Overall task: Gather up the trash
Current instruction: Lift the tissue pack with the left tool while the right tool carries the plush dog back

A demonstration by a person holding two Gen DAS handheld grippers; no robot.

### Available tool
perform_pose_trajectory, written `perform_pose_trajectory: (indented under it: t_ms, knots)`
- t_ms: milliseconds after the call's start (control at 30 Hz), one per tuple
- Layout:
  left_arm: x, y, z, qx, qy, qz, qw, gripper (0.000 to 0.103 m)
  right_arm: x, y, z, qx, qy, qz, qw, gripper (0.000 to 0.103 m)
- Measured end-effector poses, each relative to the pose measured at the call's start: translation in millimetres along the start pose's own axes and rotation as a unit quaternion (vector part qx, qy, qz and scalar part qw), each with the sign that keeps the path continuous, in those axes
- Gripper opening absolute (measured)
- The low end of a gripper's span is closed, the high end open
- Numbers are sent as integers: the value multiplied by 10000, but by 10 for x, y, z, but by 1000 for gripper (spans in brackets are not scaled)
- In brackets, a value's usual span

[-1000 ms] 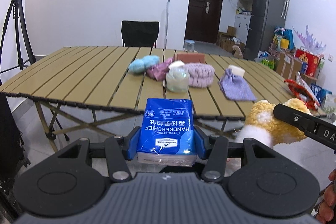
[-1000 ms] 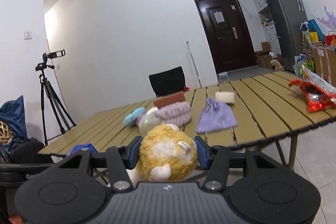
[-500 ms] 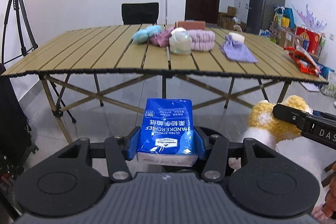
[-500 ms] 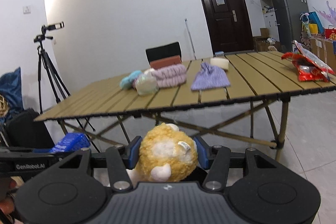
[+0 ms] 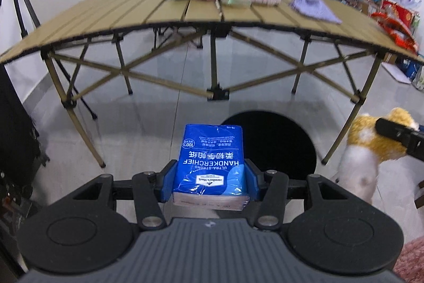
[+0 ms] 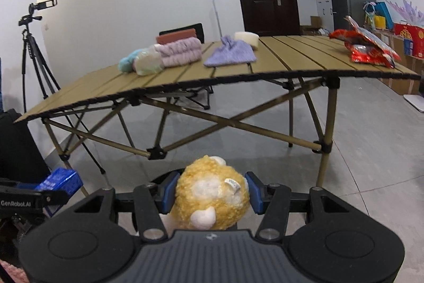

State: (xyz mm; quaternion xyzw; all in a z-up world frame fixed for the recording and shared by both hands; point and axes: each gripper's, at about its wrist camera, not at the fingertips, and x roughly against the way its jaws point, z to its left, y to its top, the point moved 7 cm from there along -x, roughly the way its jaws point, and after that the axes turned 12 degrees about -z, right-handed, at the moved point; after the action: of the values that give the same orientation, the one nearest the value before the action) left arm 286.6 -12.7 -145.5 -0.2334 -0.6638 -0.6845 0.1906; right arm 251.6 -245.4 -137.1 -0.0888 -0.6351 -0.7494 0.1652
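My left gripper (image 5: 210, 183) has its jaws pinched on a blue plastic-wrapped tissue pack (image 5: 212, 163), printed upside down to me with "ULTRA-STRONG HANDKERCHIEF", "100%", a line of Chinese characters and a small brand label I can't quite read. Its long axis runs straight ahead along the fingers, far end tipped toward the floor. Just beyond it on the grey tiles sits a round black bin opening (image 5: 278, 142).

My right gripper (image 6: 210, 192) has its jaws clamped on a fuzzy yellow-and-white plush toy (image 6: 212, 194) with a small white sewn tag; its print is too small to read. Through the right camera the other gripper's side reads "GenRobot.AI".

Compared with a second ago, both hands have come down: the slatted tan folding counter (image 5: 132, 9), which I looked across then, now sits above my view with its crossed legs exposed. The pastel knitted items (image 6: 182, 51) and red snack bag (image 6: 367, 47) lie on it as before.
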Motion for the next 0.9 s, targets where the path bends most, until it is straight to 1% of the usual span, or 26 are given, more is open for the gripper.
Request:
perform_pose_trajectory:
  t_ms: [200,400,900]
  knots:
    - [-130,-57,44,82,39,238,9997,52,-108,-82,-70,45,-118,156,9998,53]
    - [-215,-74,-4,67,23,425,9991,52,-160,-158,-180,79,-292,278,9992,53]
    - [-574,-43,-267,55,24,826,9966,52,-362,-285,-569,-90,-752,512,9958,53]
